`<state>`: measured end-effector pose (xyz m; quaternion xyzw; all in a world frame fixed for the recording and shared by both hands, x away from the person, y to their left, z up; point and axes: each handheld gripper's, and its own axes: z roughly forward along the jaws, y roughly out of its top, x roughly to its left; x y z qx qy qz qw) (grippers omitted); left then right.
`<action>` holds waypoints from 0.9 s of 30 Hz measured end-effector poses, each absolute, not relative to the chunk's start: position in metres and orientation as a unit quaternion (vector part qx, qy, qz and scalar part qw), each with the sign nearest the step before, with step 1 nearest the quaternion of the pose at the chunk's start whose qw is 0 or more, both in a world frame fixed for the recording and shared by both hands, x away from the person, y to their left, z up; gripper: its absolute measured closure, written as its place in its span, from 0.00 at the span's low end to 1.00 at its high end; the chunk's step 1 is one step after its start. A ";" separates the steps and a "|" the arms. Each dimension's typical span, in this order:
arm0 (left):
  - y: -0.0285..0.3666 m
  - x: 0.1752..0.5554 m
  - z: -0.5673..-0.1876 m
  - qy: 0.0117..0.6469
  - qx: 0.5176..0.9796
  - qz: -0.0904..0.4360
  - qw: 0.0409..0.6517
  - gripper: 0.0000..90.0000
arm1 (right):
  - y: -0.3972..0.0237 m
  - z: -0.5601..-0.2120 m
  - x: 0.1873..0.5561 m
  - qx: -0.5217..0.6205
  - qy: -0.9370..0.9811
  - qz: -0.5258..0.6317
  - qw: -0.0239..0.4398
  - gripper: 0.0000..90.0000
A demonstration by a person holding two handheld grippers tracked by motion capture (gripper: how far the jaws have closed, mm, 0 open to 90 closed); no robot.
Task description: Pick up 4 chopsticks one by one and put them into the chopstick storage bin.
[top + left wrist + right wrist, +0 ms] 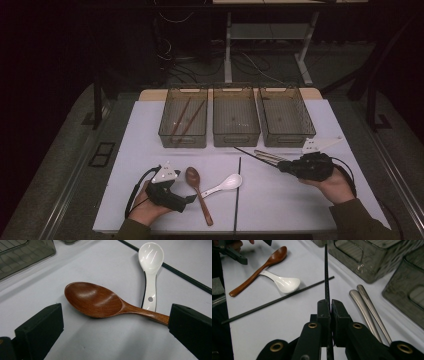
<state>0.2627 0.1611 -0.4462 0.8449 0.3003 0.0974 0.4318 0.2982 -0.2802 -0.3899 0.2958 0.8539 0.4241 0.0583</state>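
chopsticks (182, 119) in left bin (184, 137)

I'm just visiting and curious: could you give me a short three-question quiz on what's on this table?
1. True or false: the right hand-held gripper is shut on a black chopstick.
2. Which bin holds chopsticks: A left bin, B middle bin, C right bin?
3. Which spoon lies over the other's handle?

Key: 1 true. 2 A. 3 The wooden spoon lies over the white spoon.
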 end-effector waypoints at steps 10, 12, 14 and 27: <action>0.163 0.263 -0.445 0.298 0.843 0.102 0.435 0.00 | -0.263 -0.382 0.316 0.292 0.852 0.431 0.055 0.95; 0.163 0.263 -0.445 0.299 0.842 0.101 0.437 0.00 | -0.260 -0.381 0.320 0.291 0.851 0.433 0.057 0.95; 0.163 0.263 -0.445 0.299 0.842 0.101 0.437 0.00 | -0.257 -0.381 0.323 0.292 0.850 0.435 0.051 0.95; 0.163 0.263 -0.444 0.301 0.838 0.100 0.443 0.00 | -0.226 -0.370 0.343 0.281 0.853 0.435 0.064 0.95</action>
